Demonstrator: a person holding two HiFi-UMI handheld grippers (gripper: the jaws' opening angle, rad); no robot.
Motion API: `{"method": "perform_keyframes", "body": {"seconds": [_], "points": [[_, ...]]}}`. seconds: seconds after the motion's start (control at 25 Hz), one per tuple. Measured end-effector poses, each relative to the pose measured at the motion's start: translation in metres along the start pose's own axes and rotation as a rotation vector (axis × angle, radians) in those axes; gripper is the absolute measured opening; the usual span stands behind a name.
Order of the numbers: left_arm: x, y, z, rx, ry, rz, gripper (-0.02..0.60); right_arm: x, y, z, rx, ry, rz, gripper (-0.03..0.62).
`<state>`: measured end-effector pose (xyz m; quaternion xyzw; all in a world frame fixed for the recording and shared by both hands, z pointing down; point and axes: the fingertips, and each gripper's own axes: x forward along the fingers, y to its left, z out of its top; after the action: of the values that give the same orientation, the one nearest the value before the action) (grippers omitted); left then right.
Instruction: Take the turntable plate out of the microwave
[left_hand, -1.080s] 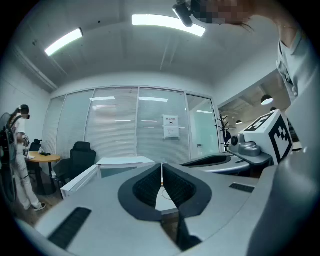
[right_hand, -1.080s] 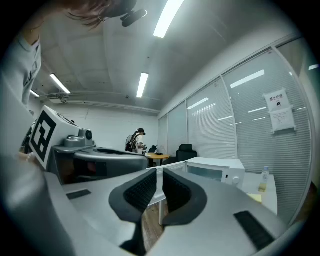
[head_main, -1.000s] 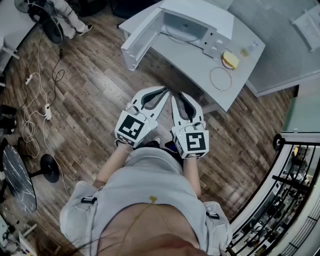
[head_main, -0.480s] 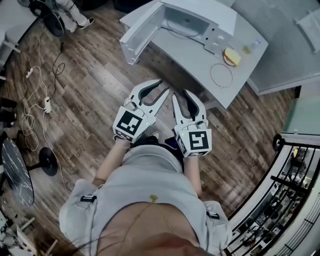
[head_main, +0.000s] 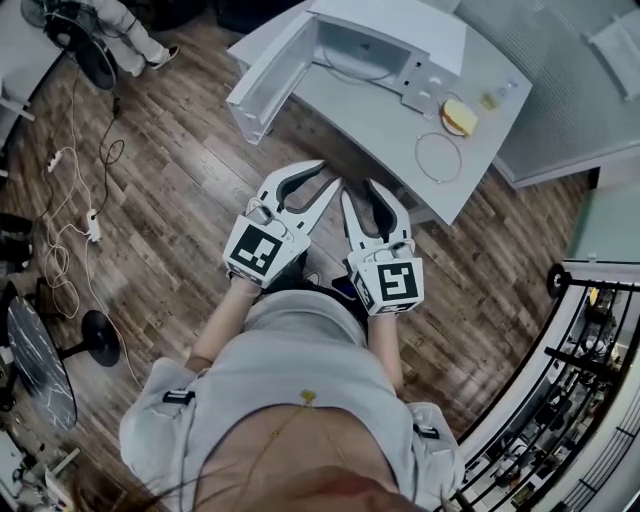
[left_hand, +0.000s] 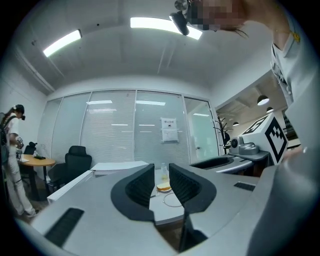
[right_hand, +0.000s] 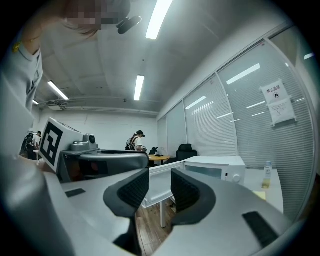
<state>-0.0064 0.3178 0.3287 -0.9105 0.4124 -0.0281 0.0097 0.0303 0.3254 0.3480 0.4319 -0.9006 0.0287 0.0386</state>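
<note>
The white microwave (head_main: 385, 35) stands on a grey table (head_main: 395, 125) with its door (head_main: 265, 80) swung open to the left. A curved glass rim, the turntable plate (head_main: 358, 70), shows faintly on the cavity floor. My left gripper (head_main: 328, 176) and right gripper (head_main: 365, 190) hover side by side over the wooden floor, short of the table's near edge. Both have just been opening their jaws and are open with nothing between them. The right gripper view looks past its own jaws (right_hand: 160, 187) at the microwave (right_hand: 215, 167) and door (right_hand: 160, 180). The left gripper (left_hand: 161, 182) points at the table.
A thin ring (head_main: 438, 157), a yellow flat object (head_main: 460, 117) and a small bottle (head_main: 505, 92) lie on the table right of the microwave. Cables and a power strip (head_main: 92, 225) trail over the floor at left. A railing (head_main: 580, 380) runs at the right. Another person (right_hand: 135, 141) stands in the background.
Both grippers' jaws have spread from nearly closed to a visible gap. The pair has edged slightly toward the table. The head view has shifted a little.
</note>
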Motion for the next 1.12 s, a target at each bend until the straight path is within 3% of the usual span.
{"method": "perform_keyframes", "body": {"seconds": [0.6,1.12], "points": [[0.096,0.076,-0.014,-0.055,0.044,-0.103,0.107,0.090,-0.069,0.008,0.001,0.013,-0.093,0.123],[0.131,0.126,-0.036,-0.073,0.101,-0.145,0.109,0.142,-0.099,-0.004,0.038,0.056,-0.160,0.124]]}}
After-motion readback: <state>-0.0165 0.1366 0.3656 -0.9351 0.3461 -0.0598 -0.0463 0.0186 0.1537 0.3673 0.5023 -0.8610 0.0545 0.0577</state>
